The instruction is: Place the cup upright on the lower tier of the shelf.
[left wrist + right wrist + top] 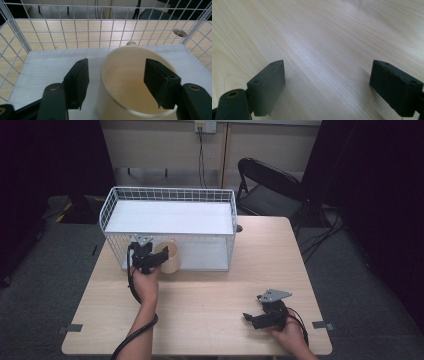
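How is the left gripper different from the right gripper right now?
The left gripper is reaching into the lower shelf of the white wire rack, while the right gripper is out over the bare wooden table. The left gripper has a cream mug wall between its jaws, not pressed; the right gripper has nothing between its jaws. Both are black and open.

The left claw (159, 255) reaches forward with jaws parted, while the right claw (248, 318) rests low, jaws spread wide.
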### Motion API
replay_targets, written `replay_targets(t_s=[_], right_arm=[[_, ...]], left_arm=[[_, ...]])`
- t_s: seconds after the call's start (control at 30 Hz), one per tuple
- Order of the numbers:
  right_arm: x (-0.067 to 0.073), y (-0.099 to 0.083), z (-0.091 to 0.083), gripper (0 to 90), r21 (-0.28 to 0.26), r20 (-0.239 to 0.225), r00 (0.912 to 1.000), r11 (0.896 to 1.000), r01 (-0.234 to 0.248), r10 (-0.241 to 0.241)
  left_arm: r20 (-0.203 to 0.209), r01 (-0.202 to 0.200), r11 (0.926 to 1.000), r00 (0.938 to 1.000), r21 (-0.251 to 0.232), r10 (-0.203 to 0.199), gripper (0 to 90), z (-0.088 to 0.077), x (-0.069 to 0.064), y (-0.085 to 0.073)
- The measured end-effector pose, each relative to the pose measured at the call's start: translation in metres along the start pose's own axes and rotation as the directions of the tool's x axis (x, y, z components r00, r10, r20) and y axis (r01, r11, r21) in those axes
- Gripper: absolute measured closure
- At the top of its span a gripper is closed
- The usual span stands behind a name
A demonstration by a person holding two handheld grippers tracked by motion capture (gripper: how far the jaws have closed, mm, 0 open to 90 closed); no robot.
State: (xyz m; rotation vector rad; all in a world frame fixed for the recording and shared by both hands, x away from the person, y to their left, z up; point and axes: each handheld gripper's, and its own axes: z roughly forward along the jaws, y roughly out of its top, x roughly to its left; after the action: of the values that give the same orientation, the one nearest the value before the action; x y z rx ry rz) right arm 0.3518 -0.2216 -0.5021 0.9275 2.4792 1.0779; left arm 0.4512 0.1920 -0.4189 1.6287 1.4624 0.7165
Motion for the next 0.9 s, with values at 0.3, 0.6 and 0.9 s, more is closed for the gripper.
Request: replay_targets(t_s=[0.3, 0.6, 0.9], right_arm=[[0.000, 0.000, 0.000, 12.4, 0.000, 0.000, 1.0000, 1.000, 0.000, 0.000], [0.000, 0.000, 0.000, 12.4, 0.000, 0.000, 1.0000, 1.000, 0.000, 0.000], [0.000, 0.000, 0.000, 12.4, 0.000, 0.001, 1.0000, 1.000, 0.000, 0.000]], left_arm=[[0.057, -0.013, 0.9998, 0.9983, -0.012, 0.014, 30.8, -0.019, 0.003, 0.000], [0.100, -0.014, 0.9998, 0.9949, -0.013, 0.015, 27.0, -0.033, 0.008, -0.012], [0.123, -0.054, 0.9985, 0.9911, 0.011, 0.052, 26.8, -0.025, 0.001, -0.026]])
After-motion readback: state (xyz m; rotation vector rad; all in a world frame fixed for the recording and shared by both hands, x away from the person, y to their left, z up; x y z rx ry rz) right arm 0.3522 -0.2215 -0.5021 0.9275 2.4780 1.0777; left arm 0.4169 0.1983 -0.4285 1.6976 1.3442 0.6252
